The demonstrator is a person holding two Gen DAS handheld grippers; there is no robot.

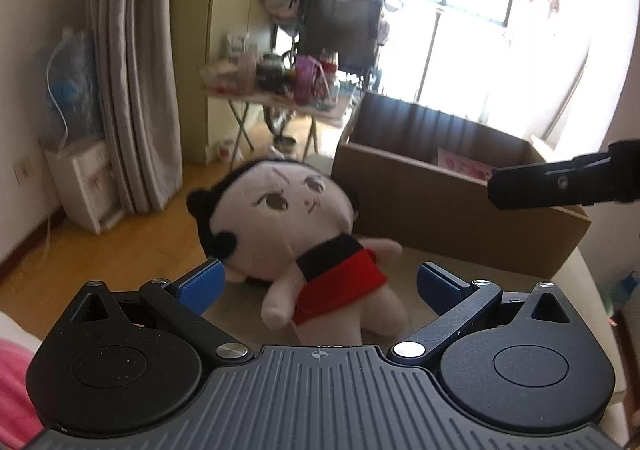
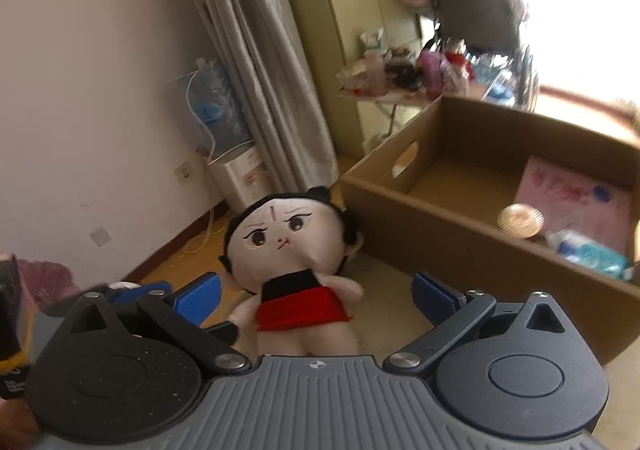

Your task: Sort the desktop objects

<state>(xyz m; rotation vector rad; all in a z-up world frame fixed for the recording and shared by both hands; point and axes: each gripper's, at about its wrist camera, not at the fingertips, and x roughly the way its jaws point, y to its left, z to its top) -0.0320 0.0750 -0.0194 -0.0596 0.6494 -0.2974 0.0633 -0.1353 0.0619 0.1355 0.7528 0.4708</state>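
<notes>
Spread wide, both my left hand-held gripper (image 1: 318, 284) and right hand-held gripper (image 2: 316, 296) frame the plush doll (image 1: 296, 246), whose soft belly could slip a shallow pinch short of the cardboard box (image 2: 472, 246).

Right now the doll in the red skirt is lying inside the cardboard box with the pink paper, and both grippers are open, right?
Not quite. The doll lies on the surface outside the cardboard box, just beside its wall, as the right wrist view shows. The pink paper is inside the box, and both the left hand-held gripper and the right hand-held gripper are open.
</notes>
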